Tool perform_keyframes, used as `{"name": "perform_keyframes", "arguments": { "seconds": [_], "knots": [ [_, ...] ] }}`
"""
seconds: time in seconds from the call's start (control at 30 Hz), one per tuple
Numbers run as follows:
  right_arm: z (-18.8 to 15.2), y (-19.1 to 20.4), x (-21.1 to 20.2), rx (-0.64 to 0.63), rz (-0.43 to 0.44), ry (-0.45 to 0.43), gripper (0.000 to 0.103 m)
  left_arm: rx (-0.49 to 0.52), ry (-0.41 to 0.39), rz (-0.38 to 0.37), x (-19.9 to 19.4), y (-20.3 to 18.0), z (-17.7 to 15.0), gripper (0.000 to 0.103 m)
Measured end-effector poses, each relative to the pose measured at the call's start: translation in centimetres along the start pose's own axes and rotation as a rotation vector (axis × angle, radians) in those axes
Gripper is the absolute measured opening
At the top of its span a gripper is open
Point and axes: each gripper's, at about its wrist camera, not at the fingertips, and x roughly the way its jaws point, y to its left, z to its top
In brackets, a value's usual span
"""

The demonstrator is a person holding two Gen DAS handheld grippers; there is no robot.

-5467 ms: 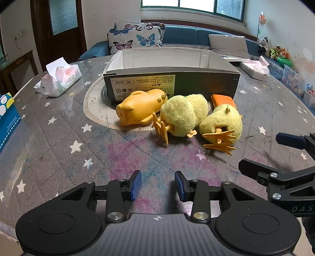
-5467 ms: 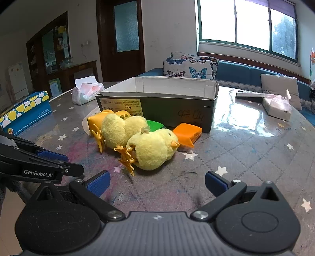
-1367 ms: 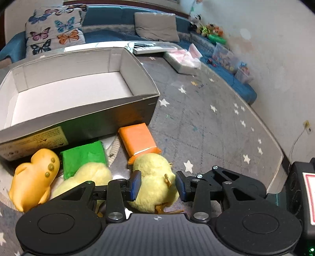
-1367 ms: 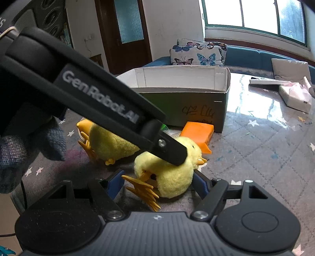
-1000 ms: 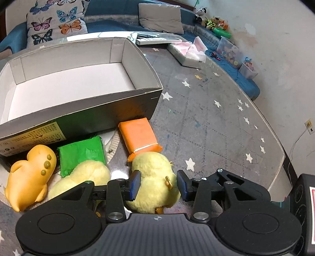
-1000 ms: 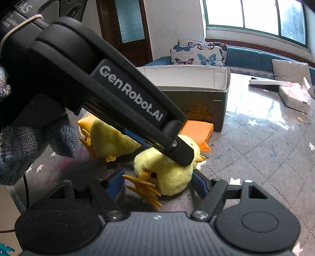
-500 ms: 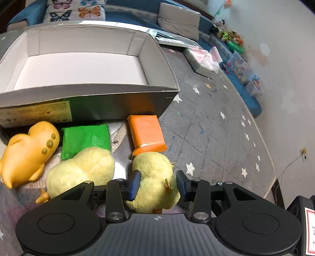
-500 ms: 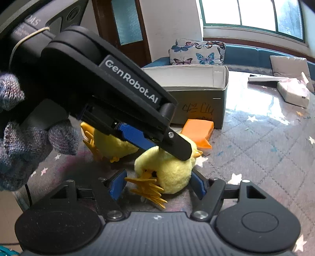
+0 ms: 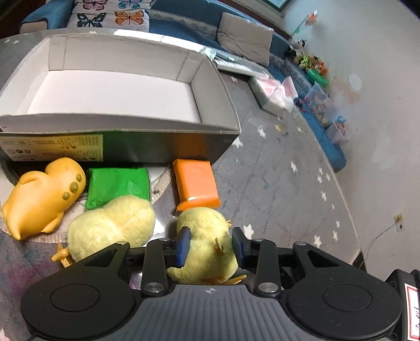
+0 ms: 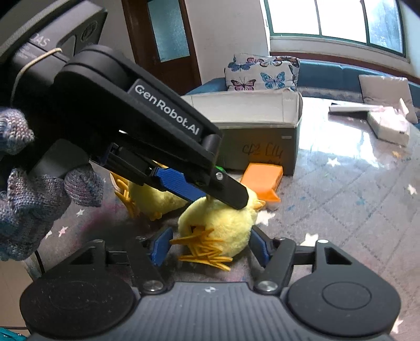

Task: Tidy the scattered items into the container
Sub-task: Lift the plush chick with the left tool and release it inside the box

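Room: living room with a blue sofa, a butterfly cushion (image 9: pixel 113 15) and a window (image 10: pixel 336 21) behind the desk.
Desk: grey star-printed cover (image 9: pixel 275 183), glossy where the light falls.
Box: open cardboard box (image 9: pixel 220 86) at 12 o'clock in the left wrist view, white inside, nothing showing in it.
Near chick: yellow plush chick (image 9: pixel 207 244) lies on the desk at 6 o'clock of the box, its orange feet toward the right wrist camera.
Left gripper: left gripper (image 9: pixel 210 245) reaches down over the near chick; its blue pads touch the plush on both sides, jaws closed onto it.
Right gripper: right gripper (image 10: pixel 210 245) sits low at the chick's feet, jaws spread wider than the body, pads just beside the plush, holding nothing.
Second chick: another plush chick (image 9: pixel 110 230) lies at 9 o'clock of the near one, just beside it.
Orange pack: flat orange pack (image 9: pixel 197 183) between near chick and box wall.
Green pack: green pack (image 9: pixel 118 186) at 9 o'clock of the orange one.
Pig: orange toy pig (image 9: pixel 42 202) at 9 o'clock of the green pack.
Hand: knit-gloved hand (image 10: pixel 29 188) grips the left tool.
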Motion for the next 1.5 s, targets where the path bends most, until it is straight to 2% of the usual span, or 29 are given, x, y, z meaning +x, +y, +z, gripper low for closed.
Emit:
{"name": "perform_keyframes", "arguments": {
  "seconds": [0.2, 0.47, 0.7, 1.1, 1.5],
  "knots": [
    [2.5, 0.1, -0.7, -0.057, 0.0, -0.051, 0.061, -0.006, -0.085, -0.022, -2.0, -0.4, 2.0, 0.032],
    [6.7, -0.5, 0.4, -0.127, -0.023, -0.107, 0.061, -0.043, -0.183, -0.056, -3.4, -0.1, 6.2, 0.031],
    [11.1, -1.8, 2.6, -0.182, -0.051, -0.149, 0.061, -0.042, -0.249, -0.062, -2.5, 0.1, 10.9, 0.03],
    [14.0, -5.4, 9.8, -0.222, -0.094, -0.029, 0.061, -0.134, -0.175, -0.092, 4.0, 4.1, 16.2, 0.029],
    [14.6, -5.9, 14.1, -0.309, -0.127, 0.061, 0.061, -0.228, -0.128, -0.118, 7.3, 7.3, 17.2, 0.033]
  ]
}}
